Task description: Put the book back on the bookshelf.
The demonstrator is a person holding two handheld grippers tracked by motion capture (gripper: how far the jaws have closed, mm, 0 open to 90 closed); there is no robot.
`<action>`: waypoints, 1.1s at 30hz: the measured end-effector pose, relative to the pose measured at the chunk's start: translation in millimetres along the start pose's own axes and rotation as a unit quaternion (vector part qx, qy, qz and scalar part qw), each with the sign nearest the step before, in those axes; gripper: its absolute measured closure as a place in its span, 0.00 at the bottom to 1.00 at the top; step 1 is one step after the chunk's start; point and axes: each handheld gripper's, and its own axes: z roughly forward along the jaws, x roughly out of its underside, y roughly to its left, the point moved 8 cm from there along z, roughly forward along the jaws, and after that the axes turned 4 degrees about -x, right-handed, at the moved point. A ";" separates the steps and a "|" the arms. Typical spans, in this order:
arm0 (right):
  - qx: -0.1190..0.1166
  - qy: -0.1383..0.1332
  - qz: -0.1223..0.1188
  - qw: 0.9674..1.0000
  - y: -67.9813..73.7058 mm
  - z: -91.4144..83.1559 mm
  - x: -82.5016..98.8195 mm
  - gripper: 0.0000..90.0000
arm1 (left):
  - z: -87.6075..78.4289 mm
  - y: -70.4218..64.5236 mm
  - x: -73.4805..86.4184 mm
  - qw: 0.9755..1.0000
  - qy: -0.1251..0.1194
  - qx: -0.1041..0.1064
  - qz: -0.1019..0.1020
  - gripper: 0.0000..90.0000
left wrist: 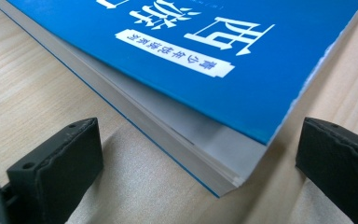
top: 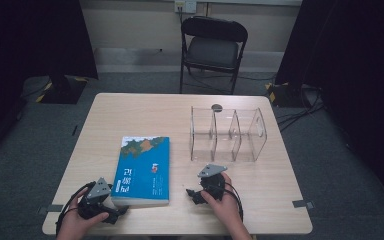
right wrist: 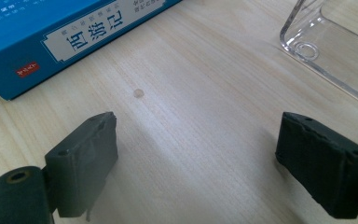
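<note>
**On the table: blue book flat near the front edge, both grippers parked beside it**

At the table's front-left corner sits the left gripper, held low in a hand, jaws spread wide with nothing pinched. In the left gripper view the near corner of the blue book pokes in between the two jaws, but the pads are clear of it, so no grip.

The book lies flat, cover up, left of the middle and close to the front edge, its cover lifting a little off the pages at that corner.

Right of it, the right gripper rests low near the front edge, pointing left toward the book, jaws also wide apart over bare wood. Nothing stands between it and the book.

Further back on the right half stands a clear acrylic organizer with upright dividers, and its compartments look empty. Behind the table's far edge is a black folding chair.
</note>
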 end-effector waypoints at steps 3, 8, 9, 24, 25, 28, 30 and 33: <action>0.000 0.000 0.000 1.000 0.0 0.0 0.0 0.13 | 0.3 -0.3 -0.4 1.000 0.001 0.002 0.004 0.00; 0.002 -0.001 -0.004 1.000 0.1 0.0 -0.2 0.13 | 2.0 -2.6 -2.2 1.000 0.000 0.008 0.007 0.00; 0.002 -0.001 -0.003 1.000 0.4 -0.1 -0.2 0.13 | 2.0 -2.6 -2.2 1.000 0.000 0.008 0.007 0.00; 0.000 -0.001 -0.004 1.000 0.4 0.1 -0.2 0.13 | -0.8 0.3 -5.1 1.000 -0.004 0.004 0.009 0.15; 0.000 -0.001 -0.004 1.000 0.4 0.1 -0.3 0.13 | -0.4 -0.6 -5.5 1.000 -0.003 0.005 0.003 0.15; 0.000 -0.001 -0.003 1.000 1.1 -0.4 0.1 0.13 | -0.5 -1.2 -7.4 1.000 0.016 0.004 0.001 0.15; 0.001 0.000 0.000 1.000 1.5 -0.8 0.6 0.13 | -0.8 -0.4 -7.5 1.000 0.025 0.005 0.006 0.15; -0.001 -0.001 -0.004 1.000 0.8 0.4 -0.5 0.13 | -0.7 -1.0 -8.4 1.000 0.026 0.005 0.002 0.16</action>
